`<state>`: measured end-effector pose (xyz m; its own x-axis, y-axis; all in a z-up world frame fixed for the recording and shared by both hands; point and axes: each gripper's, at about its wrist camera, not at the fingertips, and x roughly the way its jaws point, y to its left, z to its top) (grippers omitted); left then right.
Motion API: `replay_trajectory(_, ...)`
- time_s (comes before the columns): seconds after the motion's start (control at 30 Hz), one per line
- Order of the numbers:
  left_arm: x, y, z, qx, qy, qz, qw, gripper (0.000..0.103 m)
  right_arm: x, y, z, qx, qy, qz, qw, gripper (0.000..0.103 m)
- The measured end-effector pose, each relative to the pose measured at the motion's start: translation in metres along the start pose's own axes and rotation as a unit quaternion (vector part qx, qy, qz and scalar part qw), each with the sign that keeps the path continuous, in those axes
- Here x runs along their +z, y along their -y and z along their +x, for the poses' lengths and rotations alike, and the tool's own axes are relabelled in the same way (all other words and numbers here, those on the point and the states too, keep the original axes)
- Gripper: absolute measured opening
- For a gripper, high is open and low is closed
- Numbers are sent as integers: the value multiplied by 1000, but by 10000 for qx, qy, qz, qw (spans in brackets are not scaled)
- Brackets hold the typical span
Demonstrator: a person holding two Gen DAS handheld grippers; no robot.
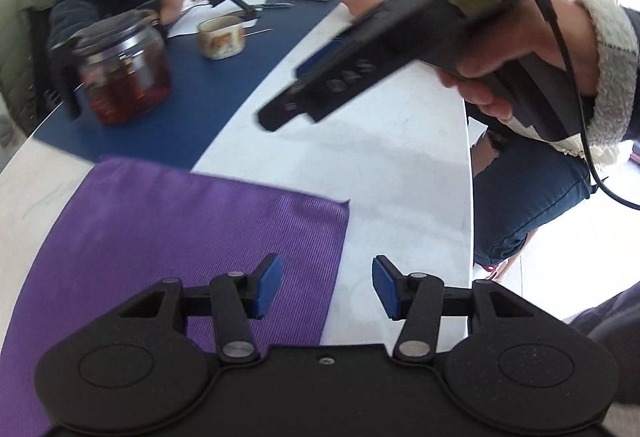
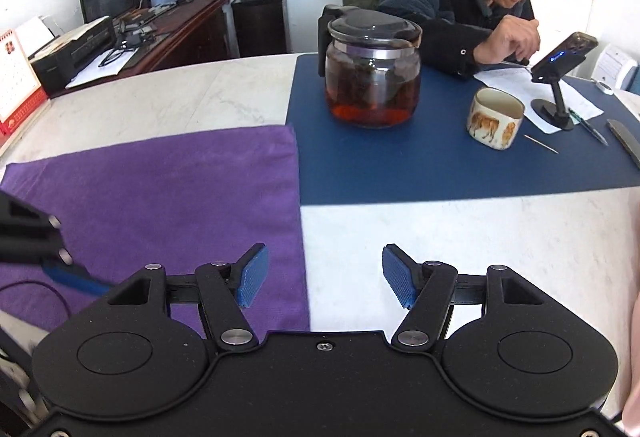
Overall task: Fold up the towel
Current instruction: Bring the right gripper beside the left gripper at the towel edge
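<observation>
Purple towel (image 2: 160, 197) lies flat on the pale marble table (image 2: 480, 257), folded into a ribbed rectangle. Seen from my right wrist, its long axis runs across the table from the left rim toward the middle, and its right-hand edge runs straight away from me, with the far right corner touching the near corner of the dark blue mat (image 2: 440, 165). From my left wrist the same towel (image 1: 180, 237) spreads up and leftward, one sharp corner pointing right onto bare marble.

My left gripper (image 1: 326, 287) hangs over that near edge with its jaws partway apart and nothing between the blue pads; one pad is over purple cloth, the other over bare table. My right gripper (image 2: 324, 275) has its jaws set a little wider, also holding nothing, and straddles the towel's right edge the same way. In the left wrist view my right hand (image 1: 500, 77) shows wrapped around the right tool's handle, above the table and clear of the cloth.

On the mat stand a glass teapot (image 2: 372, 77) of dark tea and, to its right, a ceramic cup (image 2: 494, 119) painted with animals. A phone on a stand (image 2: 560, 77) sits beyond, before a seated person (image 2: 460, 5).
</observation>
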<state>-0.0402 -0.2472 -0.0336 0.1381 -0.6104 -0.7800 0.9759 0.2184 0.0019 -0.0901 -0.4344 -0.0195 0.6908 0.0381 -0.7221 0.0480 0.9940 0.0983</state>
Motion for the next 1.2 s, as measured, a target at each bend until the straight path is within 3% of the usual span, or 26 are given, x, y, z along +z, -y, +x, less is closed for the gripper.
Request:
replay_trajectory(0.13,6,11,19,153,120,-5,9998,47,7,7,9,25,-71,-74,9999,63)
replay_trajectory(0.37,3,26,45,489,172,-42,9986,29,6,16,23,75,-158,-74,9998,62)
replay_trajectory(0.73,6,39,61,797,-112,-6,9968,26,0,23,32,284,-163,38,9995,62)
replay_trajectory(0.93,13,28,70,805,-114,1,9967,26,-2,24,36,356,-180,49,9992,63)
replay_trajectory(1.13,17,17,72,521,-192,-133,9984,22,0,25,36,322,-117,91,9994,63)
replay_trajectory(1.2,18,14,72,449,-198,-156,9987,15,1,25,37,312,-101,104,9994,63)
